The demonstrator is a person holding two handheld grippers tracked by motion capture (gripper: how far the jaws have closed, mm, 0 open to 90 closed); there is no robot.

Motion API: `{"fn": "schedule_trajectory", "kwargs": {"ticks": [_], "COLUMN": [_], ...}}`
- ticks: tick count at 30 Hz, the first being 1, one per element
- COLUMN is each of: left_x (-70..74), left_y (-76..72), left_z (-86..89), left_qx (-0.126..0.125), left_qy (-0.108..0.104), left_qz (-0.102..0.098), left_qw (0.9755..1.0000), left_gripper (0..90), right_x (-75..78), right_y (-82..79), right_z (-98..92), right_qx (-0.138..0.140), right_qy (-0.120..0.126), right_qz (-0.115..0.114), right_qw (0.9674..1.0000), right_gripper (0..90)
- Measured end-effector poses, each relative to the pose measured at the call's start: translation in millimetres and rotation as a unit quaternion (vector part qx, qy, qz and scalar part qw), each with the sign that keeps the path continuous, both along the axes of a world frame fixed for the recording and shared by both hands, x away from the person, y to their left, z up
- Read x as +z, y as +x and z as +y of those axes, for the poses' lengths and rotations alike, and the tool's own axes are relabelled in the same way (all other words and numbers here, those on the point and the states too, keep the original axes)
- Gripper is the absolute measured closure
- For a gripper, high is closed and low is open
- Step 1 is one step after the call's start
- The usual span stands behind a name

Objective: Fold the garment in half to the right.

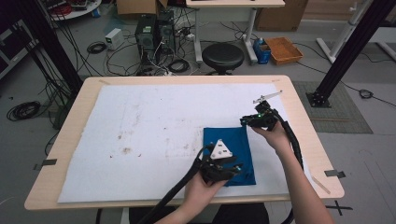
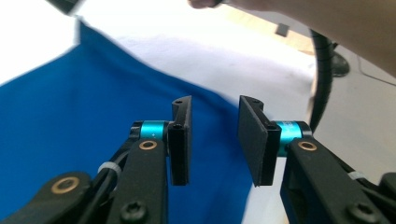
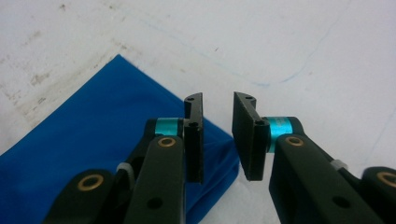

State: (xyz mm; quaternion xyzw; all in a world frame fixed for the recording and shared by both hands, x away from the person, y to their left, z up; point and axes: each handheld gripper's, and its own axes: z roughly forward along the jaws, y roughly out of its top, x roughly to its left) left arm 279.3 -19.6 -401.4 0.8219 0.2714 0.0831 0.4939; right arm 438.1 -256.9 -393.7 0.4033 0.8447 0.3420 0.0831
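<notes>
No brand, label or writing can be read on anything on the table [image 1: 84,95]; the white sheet [image 1: 140,116] that covers most of it carries only brownish stains toward its left and middle. That whole left stretch of the sheet lies free, from the far edge to the near edge.

The blue cloth [image 1: 231,144] lies folded flat right of the middle, close to the near edge. Its long sides run from near to far, and its near right corner is a little rumpled. White sheet shows all round it.

The left gripper [image 1: 233,169] hangs over the near part of the cloth. In the left gripper view its jaws stand spread, with nothing between them and blue cloth [image 2: 70,121] below.

The right gripper [image 1: 246,121] is at the cloth's far right corner. In the right gripper view its jaws are parted by a narrower gap, empty too, just above that corner [image 3: 93,135]. Beyond it the sheet runs bare to the table's right edge.
</notes>
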Motion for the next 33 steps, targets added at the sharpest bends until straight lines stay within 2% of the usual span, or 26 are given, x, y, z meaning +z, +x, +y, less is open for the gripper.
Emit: {"fn": "schedule_trajectory", "kwargs": {"ticks": [3,7,8,11,14,15,16,19,21,25,27,31,33], "left_x": [5.8,11.9,13.2,17.2,20.6,20.6,22.3,23.9,24.7,24.2,21.7,17.4,17.1], "left_y": [1.8,1.9,1.7,0.1,-1.6,-1.6,-3.1,-5.8,-8.3,-14.0,-16.4,-19.8,-20.2], "left_z": [22.3,50.5,56.9,75.1,92.7,92.7,103.8,120.2,130.5,148.8,157.1,168.6,170.6], "left_qx": [0.019,0.043,0.049,0.063,0.077,0.077,0.088,0.103,0.110,0.126,0.134,0.148,0.148], "left_qy": [-0.004,-0.011,-0.014,-0.015,-0.021,-0.021,-0.024,-0.029,-0.029,-0.021,-0.022,-0.029,-0.028], "left_qz": [-0.006,-0.013,-0.015,-0.022,-0.029,-0.029,-0.033,-0.038,-0.039,-0.041,-0.038,-0.034,-0.035], "left_qw": [0.9998,0.9989,0.9986,0.9976,0.9964,0.9964,0.9953,0.9936,0.9927,0.9909,0.9900,0.9880,0.9879], "left_gripper": [64.6,64.6,64.6,64.5,64.5,64.4,64.2,63.3,63.2,61.0,60.6,60.7,60.6], "right_x": [-4.3,-4.3,-4.4,-8.5,-9.3,-7.9,-5.9,-0.4,-0.2,-5.2,-10.6,-27.5,-34.3], "right_y": [-0.1,-2.0,-4.6,-8.4,-17.7,-23.0,-29.8,-54.9,-72.0,-113.7,-133.9,-166.8,-177.6], "right_z": [2.1,0.4,-1.3,-10.4,-21.0,-24.2,-26.7,-34.7,-38.3,-42.3,-42.7,-41.5,-38.7], "right_qx": [-0.005,-0.014,-0.018,-0.035,-0.055,-0.056,-0.060,-0.063,-0.072,-0.072,-0.085,-0.090,-0.087], "right_qy": [-0.023,-0.037,-0.034,-0.025,-0.004,0.002,0.006,0.028,0.042,0.078,0.093,0.125,0.124], "right_qz": [0.002,-0.010,-0.028,-0.028,-0.029,-0.034,-0.036,-0.051,-0.053,-0.038,-0.035,-0.014,-0.007], "right_qw": [0.9997,0.9992,0.9989,0.9987,0.9981,0.9979,0.9975,0.9963,0.9951,0.9936,0.9915,0.9879,0.9885], "right_gripper": [90.0,90.0,90.0,88.7,79.9,77.3,74.2,69.8,67.7,60.2,56.5,59.1,61.1]}}
